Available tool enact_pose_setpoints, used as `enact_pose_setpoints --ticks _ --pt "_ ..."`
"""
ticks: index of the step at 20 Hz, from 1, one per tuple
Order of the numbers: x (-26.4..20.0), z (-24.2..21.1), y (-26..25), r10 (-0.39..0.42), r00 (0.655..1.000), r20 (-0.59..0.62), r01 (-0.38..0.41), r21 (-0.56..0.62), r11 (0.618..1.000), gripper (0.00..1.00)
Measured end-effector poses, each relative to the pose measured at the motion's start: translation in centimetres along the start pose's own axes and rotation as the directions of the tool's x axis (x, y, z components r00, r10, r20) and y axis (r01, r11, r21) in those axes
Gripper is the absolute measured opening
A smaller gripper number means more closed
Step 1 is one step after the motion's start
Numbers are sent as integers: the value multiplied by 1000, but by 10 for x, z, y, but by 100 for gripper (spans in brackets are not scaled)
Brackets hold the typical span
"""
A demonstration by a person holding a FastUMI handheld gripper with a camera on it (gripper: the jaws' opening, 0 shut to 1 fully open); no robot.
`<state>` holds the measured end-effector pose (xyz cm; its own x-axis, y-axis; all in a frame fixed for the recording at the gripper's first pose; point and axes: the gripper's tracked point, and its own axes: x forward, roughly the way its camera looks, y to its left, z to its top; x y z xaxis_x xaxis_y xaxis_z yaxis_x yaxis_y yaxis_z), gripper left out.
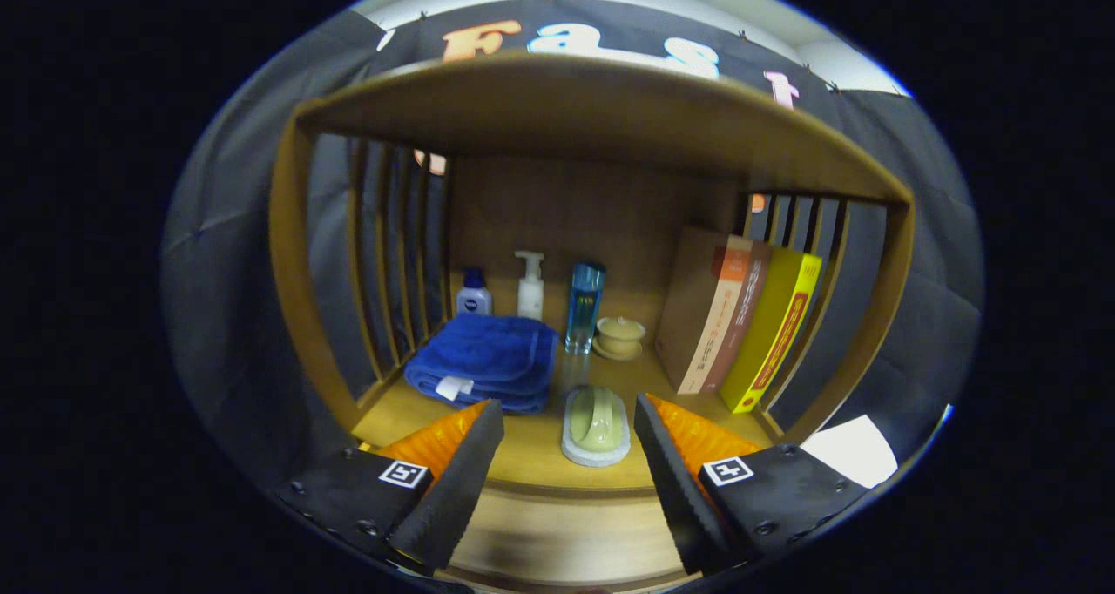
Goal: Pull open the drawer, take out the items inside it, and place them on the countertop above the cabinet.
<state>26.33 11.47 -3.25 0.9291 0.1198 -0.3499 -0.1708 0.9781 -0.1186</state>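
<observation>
Green brush (596, 421) on the countertop (531, 455) (between the spread gripper (568, 413) fingers, untouched).

Gripper view, facing countertop (531, 455) nearby

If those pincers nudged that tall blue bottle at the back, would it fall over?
Probably. The tall blue bottle is narrow and stands upright, so a high push could tip it. It looks like clear glass or plastic, likely slippery. The gripper is open, well short of it.

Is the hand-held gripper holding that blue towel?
No. The hand-held gripper is open, and the folded blue towel lies on the countertop beyond its fingers.
</observation>
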Motion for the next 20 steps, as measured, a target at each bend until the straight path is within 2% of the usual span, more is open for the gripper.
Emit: enact_pose_setpoints --ticks 4,9,12,15,20 --pt "-60 17 19 55 995 80 -59 42 997 99" --pt "-121 -9 28 81 984 161 -96 91 991 99" --pt "-159 -28 18 38 979 201 -63 119 991 99" --pt "-188 -43 -3 -39 969 244 0 159 987 98" --pt "-218 -59 -28 -127 926 355 53 211 976 97"
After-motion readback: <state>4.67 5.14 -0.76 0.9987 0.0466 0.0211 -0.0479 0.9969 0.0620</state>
